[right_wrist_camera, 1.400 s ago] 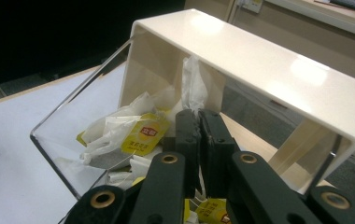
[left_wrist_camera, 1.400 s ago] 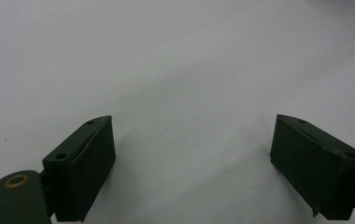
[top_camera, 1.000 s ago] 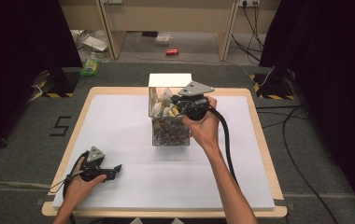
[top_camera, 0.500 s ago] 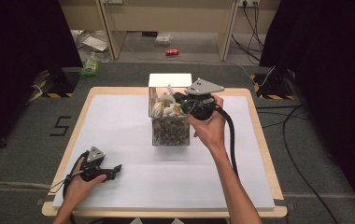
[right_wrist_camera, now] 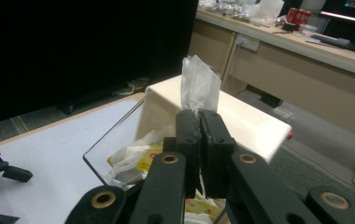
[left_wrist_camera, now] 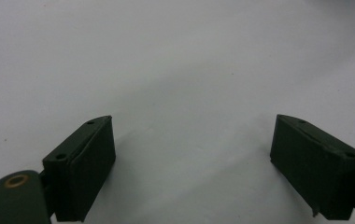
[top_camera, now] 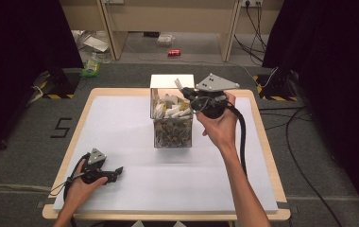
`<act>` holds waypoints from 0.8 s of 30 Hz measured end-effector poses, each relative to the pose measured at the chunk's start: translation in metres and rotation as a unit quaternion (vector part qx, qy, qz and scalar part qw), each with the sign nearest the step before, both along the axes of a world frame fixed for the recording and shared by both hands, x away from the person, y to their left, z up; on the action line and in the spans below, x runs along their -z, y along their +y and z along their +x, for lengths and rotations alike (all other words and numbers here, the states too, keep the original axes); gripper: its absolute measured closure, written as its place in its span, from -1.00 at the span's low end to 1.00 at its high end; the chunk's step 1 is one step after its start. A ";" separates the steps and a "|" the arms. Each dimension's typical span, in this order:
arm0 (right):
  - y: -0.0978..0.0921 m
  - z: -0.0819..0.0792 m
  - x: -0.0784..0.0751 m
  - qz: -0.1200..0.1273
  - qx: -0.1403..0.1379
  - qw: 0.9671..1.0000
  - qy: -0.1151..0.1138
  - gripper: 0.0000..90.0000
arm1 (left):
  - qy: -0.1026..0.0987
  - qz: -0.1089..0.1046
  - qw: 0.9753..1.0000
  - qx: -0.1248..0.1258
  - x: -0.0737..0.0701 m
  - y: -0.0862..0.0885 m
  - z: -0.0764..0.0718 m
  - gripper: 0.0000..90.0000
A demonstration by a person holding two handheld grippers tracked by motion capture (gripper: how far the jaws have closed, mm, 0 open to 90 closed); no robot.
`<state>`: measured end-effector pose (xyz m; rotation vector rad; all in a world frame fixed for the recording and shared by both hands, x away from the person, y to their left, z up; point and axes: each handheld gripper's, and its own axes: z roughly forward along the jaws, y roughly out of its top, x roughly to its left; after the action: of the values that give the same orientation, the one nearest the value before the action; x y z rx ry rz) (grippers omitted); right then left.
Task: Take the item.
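We see the right gripper (right_wrist_camera: 199,116) clenched on a small white packet (right_wrist_camera: 199,86), its two black jaws pressed together with the crinkled top of the packet standing up between and above them. In the high view this right gripper (top_camera: 183,92) is held above the open top of a clear box (top_camera: 172,130), the packet (top_camera: 178,84) pinched at its tip, and the right hand (top_camera: 220,124) wraps the handle just right of the box. The box stands near the middle of the table (top_camera: 267,156), toward the far edge, and is packed with more pale and yellow packets (top_camera: 170,109); its white lid (top_camera: 164,81) is tipped up at the far side. From the right gripper view we look down past the clear wall (right_wrist_camera: 115,140) into that heap.

The left gripper (left_wrist_camera: 192,158) is released, its jaws wide apart over the bare white table cover (left_wrist_camera: 175,60). In the high view the left gripper (top_camera: 117,171) rests low at the near left corner of the table, held by the left hand (top_camera: 81,182), well apart from the box
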<state>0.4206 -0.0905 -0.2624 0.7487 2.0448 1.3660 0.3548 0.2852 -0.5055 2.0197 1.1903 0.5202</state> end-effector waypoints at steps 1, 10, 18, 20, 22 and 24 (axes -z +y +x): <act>-0.002 -0.001 -0.001 0.000 0.001 1.000 -0.001 0.94 | 0.000 0.000 1.000 0.000 0.000 0.000 0.000 -0.71; -0.024 -0.005 -0.009 0.007 0.017 1.000 -0.010 0.94 | 0.000 0.000 1.000 0.000 0.000 0.000 0.000 -0.71; -0.051 -0.005 -0.007 0.009 0.045 0.999 -0.007 0.94 | 0.000 0.002 1.000 0.001 0.000 0.000 0.000 -0.71; -0.057 -0.004 -0.005 0.011 0.051 0.999 -0.005 0.94 | 0.000 0.002 1.000 0.001 0.000 0.000 0.000 -0.71; -0.062 -0.003 -0.002 0.012 0.057 0.998 -0.003 0.94 | 0.000 0.002 1.000 0.001 0.000 0.000 0.000 -0.71; -0.065 -0.003 0.000 0.014 0.060 0.998 -0.001 0.94 | 0.000 0.002 1.000 0.001 0.000 0.000 0.000 -0.71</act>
<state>0.4179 -0.1552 -0.2621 0.8685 1.9501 1.3299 0.3549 0.2854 -0.5052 2.0246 1.1890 0.5219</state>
